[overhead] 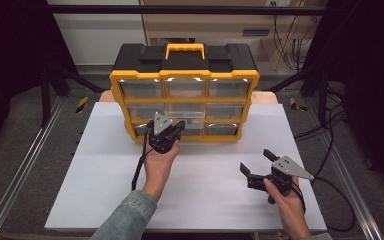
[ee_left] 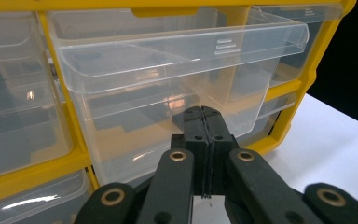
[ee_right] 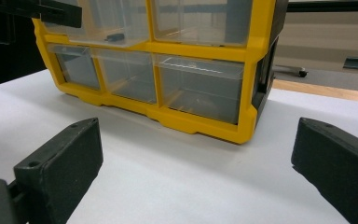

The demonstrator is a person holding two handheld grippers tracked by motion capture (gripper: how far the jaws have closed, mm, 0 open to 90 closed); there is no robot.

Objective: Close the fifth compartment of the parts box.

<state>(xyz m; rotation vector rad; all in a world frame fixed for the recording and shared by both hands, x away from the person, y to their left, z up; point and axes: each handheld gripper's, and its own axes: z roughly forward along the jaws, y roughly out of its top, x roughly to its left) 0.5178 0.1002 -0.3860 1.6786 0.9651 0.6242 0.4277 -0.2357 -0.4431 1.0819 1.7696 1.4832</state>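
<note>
The clear drawer in the middle of the organiser's middle row is seen pulled partway out of the yellow-framed drawer organiser, which is stood at the far side of the white table. In the left gripper view the drawer's front wall is found directly ahead of the jaw tips, its lip projecting above them; whether the tips touch the wall cannot be told.

The left gripper is held level, pointed at the organiser front, with its jaws pressed together and nothing seen between the pads. In the high view the left hand is stretched forward from a denim sleeve, wrist straight, the gripper's grey plate uppermost and a cable trailed back along the forearm.

The right gripper is held low over the near right part of the table, well apart from the organiser, gripped from behind by the right hand and angled towards the left. Its jaws are spread wide, with only bare table between them. In the right gripper view the organiser's bottom row of drawers is seen closed
</note>
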